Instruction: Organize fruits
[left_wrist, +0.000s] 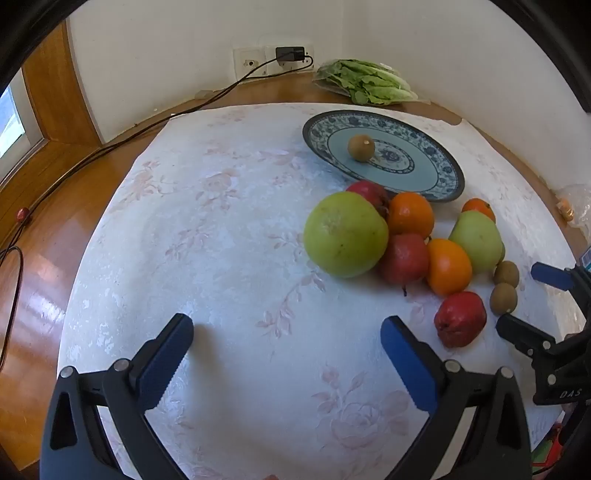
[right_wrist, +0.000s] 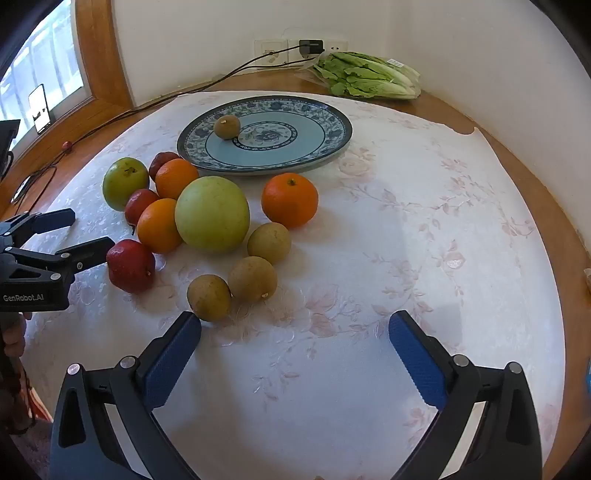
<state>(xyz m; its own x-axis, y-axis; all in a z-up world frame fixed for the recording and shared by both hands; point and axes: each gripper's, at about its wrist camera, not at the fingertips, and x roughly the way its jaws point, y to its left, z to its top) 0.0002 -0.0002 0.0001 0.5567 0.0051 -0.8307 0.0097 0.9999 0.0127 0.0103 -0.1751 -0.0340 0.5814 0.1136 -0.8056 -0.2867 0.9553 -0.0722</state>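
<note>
Fruits lie in a loose heap on the white, faintly rose-patterned cloth of the counter, left of centre in the right wrist view. Biggest there is a pale green-yellow round fruit, smooth and matte. Pressed against its left side are two glossy oranges, with a third orange standing apart to its right, green stem-scar up. Three dark red, slightly bumpy fruits sit along the heap's left edge, and a second green fruit with a brown stem pit lies at the far left. Three small brown, dull-skinned round fruits (kiwi-like, though I cannot be sure) cluster at the lower side of the heap.

One more brown fruit rests alone on the blue-and-white patterned plate just above the heap.

Left tongs gape wide over bare cloth, gripping nothing. Right tongs stand equally wide and empty, their left pad just beside the nearest brown fruit. A bagged head of green lettuce lies in the upper right, near the wall.
</note>
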